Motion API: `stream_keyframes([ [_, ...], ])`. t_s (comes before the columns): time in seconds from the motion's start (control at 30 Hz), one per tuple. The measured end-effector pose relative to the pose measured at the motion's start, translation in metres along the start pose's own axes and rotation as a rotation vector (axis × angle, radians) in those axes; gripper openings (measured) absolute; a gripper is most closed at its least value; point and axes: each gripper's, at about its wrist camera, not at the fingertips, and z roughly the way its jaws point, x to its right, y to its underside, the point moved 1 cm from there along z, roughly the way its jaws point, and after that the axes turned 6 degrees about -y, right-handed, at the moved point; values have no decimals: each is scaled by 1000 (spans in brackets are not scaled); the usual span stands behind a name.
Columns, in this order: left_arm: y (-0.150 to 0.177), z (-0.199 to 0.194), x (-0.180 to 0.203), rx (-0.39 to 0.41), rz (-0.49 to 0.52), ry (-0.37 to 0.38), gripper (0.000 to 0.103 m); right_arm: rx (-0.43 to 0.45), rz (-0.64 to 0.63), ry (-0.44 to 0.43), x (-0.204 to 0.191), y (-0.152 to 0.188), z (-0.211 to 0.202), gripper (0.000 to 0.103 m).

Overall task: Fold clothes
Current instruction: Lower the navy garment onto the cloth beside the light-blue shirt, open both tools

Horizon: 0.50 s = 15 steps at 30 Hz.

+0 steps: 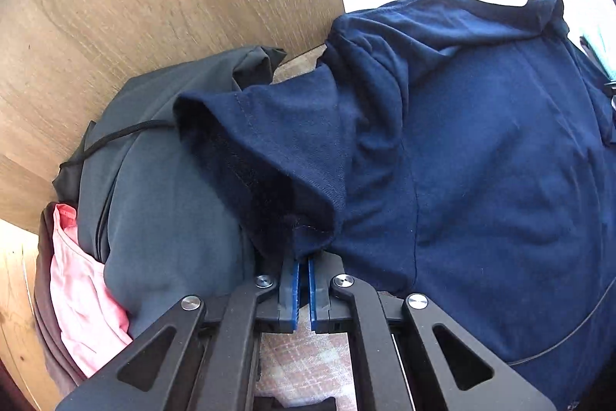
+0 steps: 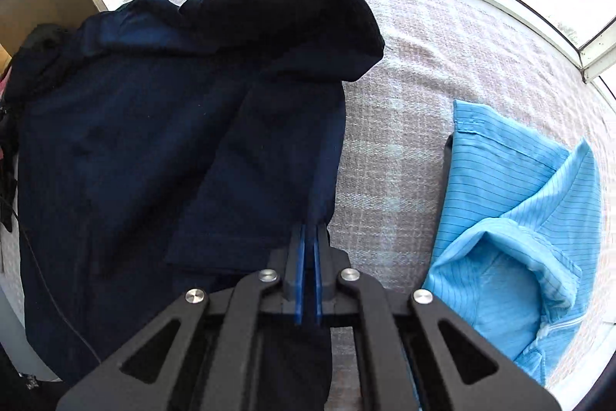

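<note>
On the checked bedspread (image 2: 396, 156) we've got the navy shirt (image 1: 481, 149) spread w/ both grippers, left (image 1: 303, 262) and right (image 2: 310, 232), fingers pinched tight on its edges, tips buried in cloth, grey garment (image 1: 161, 180) partly hidden beneath its sleeve.

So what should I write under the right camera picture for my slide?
Right gripper pinches the navy shirt's edge, with a blue shirt lying beside it.
</note>
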Motion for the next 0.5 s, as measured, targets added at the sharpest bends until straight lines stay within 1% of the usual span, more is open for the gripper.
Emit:
stream_keyframes([
  [0.03,1,-4,-3,12,-3,-11,3,17,2,25,4,-2,-7,3],
  [0.13,2,-16,-13,29,-14,-17,3,53,-28,236,19,-12,-25,3],
  [0.23,1,-23,-18,37,-15,-33,3,79,-79,592,39,-28,-30,3],
  [0.3,0,-23,-18,33,-20,-43,3,79,-66,689,56,-38,-22,4],
  [0.33,-2,-22,-19,27,-16,-41,3,50,-55,677,61,-42,-16,4],
  [0.37,-2,-18,-18,23,-13,-54,6,23,-44,664,66,-45,-11,7],
  [0.4,-2,-15,-17,16,-11,-64,9,13,-34,655,66,-45,-11,11],
  [0.43,-1,-12,-15,9,-9,-74,14,7,-24,641,65,-45,-13,13],
  [0.47,0,-12,-16,8,-12,-78,16,29,-16,602,60,-45,-22,17],
  [0.5,1,-12,-17,9,-16,-82,20,52,-8,567,55,-44,-31,25],
])
